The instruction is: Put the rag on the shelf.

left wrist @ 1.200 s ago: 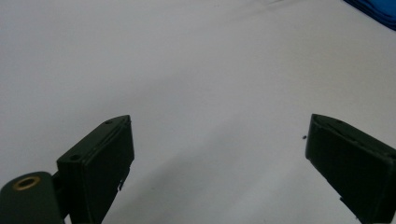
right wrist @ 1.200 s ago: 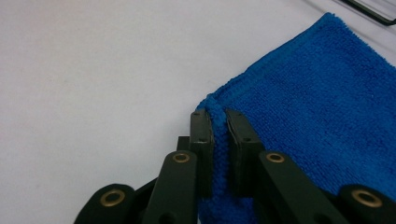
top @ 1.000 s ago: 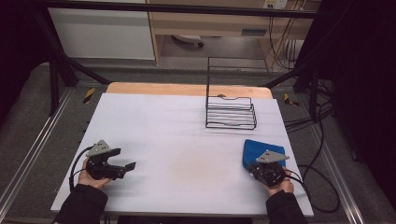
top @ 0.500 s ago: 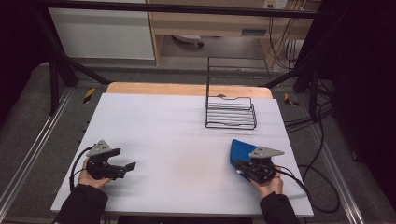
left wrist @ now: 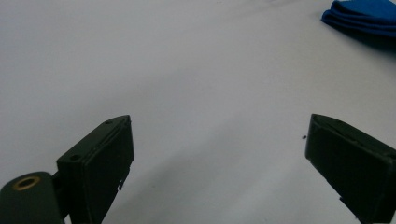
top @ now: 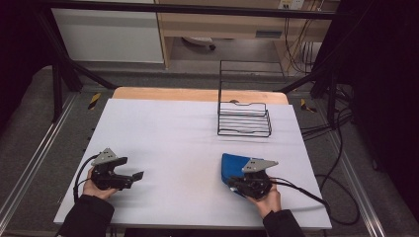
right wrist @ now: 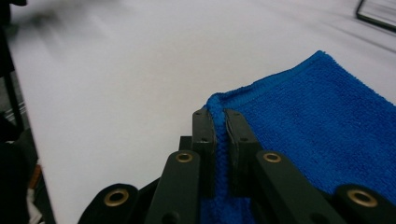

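Towel (right wrist: 322, 135), blue, hemmed edge pinched in my right gripper (right wrist: 219, 122), spreading ahead-right of its jaws. My left gripper (left wrist: 217, 154) gapes wide with nothing between, bare white table (top: 168, 133) all round; wire rack (top: 244, 116) well ahead.

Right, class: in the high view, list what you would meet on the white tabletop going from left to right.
Left gripper, jaws open over bare table → folded blue terry towel, with the right gripper shut on its edge. The black wire rack stands farther back, overlapping their span.
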A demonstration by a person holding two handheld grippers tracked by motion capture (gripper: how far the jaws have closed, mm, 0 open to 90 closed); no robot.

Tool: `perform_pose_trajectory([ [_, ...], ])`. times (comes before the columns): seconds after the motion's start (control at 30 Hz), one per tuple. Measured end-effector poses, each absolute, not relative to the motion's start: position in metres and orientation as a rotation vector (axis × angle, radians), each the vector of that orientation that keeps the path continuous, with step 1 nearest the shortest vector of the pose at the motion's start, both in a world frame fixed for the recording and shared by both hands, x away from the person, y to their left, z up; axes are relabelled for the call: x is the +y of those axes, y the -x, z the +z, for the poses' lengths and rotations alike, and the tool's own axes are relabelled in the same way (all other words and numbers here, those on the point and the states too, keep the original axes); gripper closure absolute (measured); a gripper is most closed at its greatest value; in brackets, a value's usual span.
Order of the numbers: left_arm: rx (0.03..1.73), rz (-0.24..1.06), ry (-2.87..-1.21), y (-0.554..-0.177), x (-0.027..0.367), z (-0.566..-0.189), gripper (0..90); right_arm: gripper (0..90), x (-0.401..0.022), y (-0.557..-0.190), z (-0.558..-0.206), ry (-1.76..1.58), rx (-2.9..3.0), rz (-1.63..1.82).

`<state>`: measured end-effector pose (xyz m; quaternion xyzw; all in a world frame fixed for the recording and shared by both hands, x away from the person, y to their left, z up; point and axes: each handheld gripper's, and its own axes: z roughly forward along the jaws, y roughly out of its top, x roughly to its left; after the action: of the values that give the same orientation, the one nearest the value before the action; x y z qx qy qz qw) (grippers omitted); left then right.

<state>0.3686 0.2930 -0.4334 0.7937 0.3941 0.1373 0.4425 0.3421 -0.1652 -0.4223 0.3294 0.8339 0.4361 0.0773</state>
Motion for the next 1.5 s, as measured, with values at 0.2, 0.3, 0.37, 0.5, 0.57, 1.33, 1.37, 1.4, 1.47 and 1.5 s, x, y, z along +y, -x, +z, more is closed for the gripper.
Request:
perform_pose_trajectory([
  [0.2, 0.979, 0.341, -1.969, -0.368, 0.293, -0.433, 7.9, 84.0, -0.153, -0.338, -0.426, -0.935, 2.566, 1.303],
  [0.3, 0.979, 0.341, -1.97, -0.368, 0.293, -0.433, 7.9, 79.9, -0.15, -0.339, -0.432, -0.932, 2.61, 1.269],
  [0.37, 0.979, 0.341, -1.972, -0.369, 0.293, -0.433, 7.9, 75.7, -0.15, -0.339, -0.433, -0.93, 2.611, 1.272],
  [0.5, 0.981, 0.342, -1.972, -0.368, 0.294, -0.433, 7.8, 53.0, -0.158, -0.339, -0.427, -0.935, 2.536, 1.321],
  [0.57, 0.983, 0.342, -1.967, -0.368, 0.294, -0.432, 7.9, 46.0, -0.169, -0.341, -0.425, -0.972, 2.477, 1.331],
  [1.33, 1.0, 0.338, -1.971, -0.37, 0.291, -0.432, 7.8, 78.3, -0.247, -0.349, -0.45, -1.458, 2.348, 1.116],
  [1.37, 1.0, 0.338, -1.973, -0.37, 0.291, -0.433, 7.7, 82.7, -0.247, -0.349, -0.449, -1.472, 2.341, 1.125],
  [1.4, 0.999, 0.34, -1.976, -0.37, 0.291, -0.433, 7.7, 85.6, -0.248, -0.35, -0.448, -1.481, 2.34, 1.133],
  [1.47, 0.999, 0.34, -1.977, -0.37, 0.291, -0.433, 7.7, 87.8, -0.25, -0.352, -0.445, -1.484, 2.341, 1.131],
  [1.5, 0.998, 0.34, -1.976, -0.37, 0.291, -0.433, 7.7, 87.8, -0.25, -0.352, -0.445, -1.484, 2.341, 1.131],
])
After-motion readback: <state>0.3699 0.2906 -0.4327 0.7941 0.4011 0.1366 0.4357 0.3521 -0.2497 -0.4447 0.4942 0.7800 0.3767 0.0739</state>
